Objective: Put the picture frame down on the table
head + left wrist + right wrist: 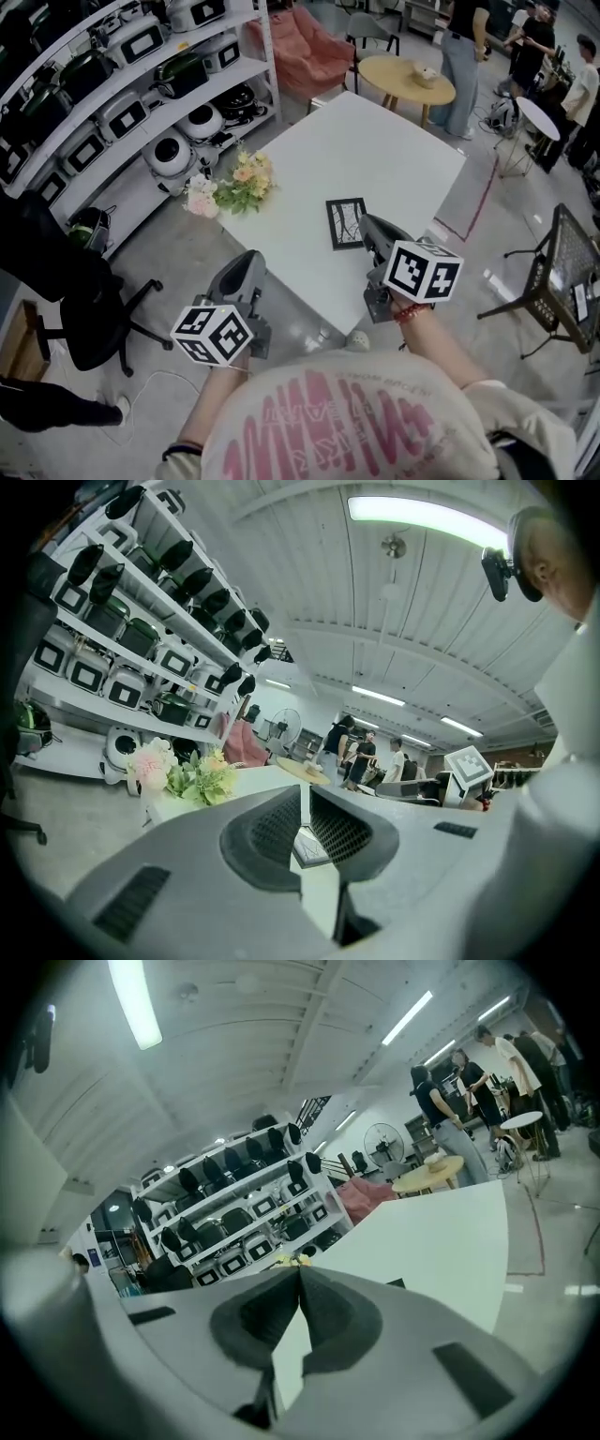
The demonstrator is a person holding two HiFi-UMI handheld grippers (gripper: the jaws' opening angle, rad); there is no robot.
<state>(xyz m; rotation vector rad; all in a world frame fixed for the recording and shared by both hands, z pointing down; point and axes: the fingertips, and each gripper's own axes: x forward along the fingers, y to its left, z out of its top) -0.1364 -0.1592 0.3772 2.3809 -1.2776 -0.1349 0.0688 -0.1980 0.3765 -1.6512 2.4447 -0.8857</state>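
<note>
The black picture frame point(345, 223) lies flat on the white table point(375, 150), near its front right edge. My right gripper point(368, 225) hovers just right of the frame, its tips next to the frame's right edge; whether they touch is unclear. In the right gripper view the right gripper point(300, 1271) has its tips pressed together and empty, with a dark corner of the frame point(396, 1283) beyond. My left gripper point(253, 259) hangs off the table's front left edge. Its jaws leave only a thin slit with nothing in it, and the frame point(309, 846) shows through it.
A bunch of artificial flowers point(239, 183) lies on the table's left corner. Shelves of appliances point(141, 84) run along the left. A black office chair point(84, 300) stands on the left and a black mesh rack point(562, 281) on the right. People stand by a round wooden table point(408, 80).
</note>
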